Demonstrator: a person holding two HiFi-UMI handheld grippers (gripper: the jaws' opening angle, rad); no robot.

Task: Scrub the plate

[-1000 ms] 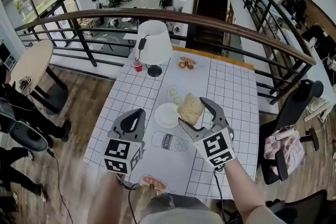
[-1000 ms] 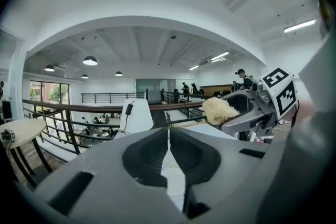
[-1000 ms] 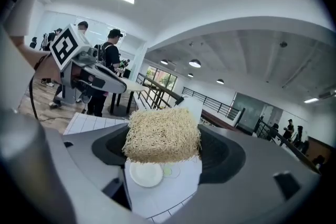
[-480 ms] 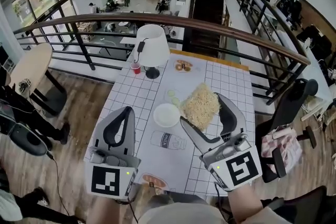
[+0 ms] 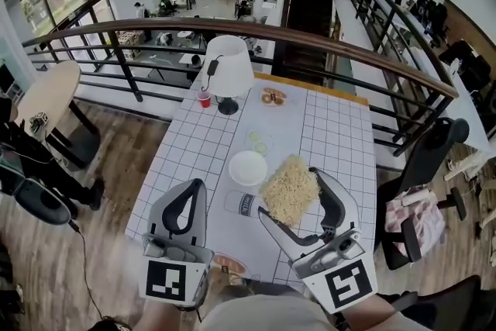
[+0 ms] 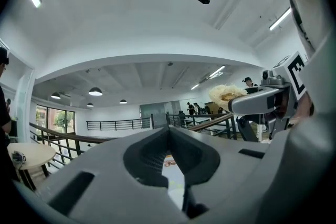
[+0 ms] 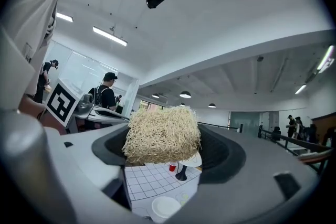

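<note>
The white plate lies bare on the tiled table, also low in the right gripper view. My right gripper is held up above the table, nearer than the plate and to its right, shut on a straw-coloured fibre scrubber. That scrubber fills the gap between the jaws in the right gripper view. My left gripper is raised at the left, its jaws closed tip to tip on nothing. The left gripper view shows the scrubber to its right.
A clear bottle lies on its side just in front of the plate. Farther back stand a white lamp, a red cup, a food dish and a small dish. Another food plate sits at the near edge.
Both grippers have been lifted toward the head camera and appear larger. The right one has carried the scrubber back from beside the plate, then a little lower and nearer.
</note>
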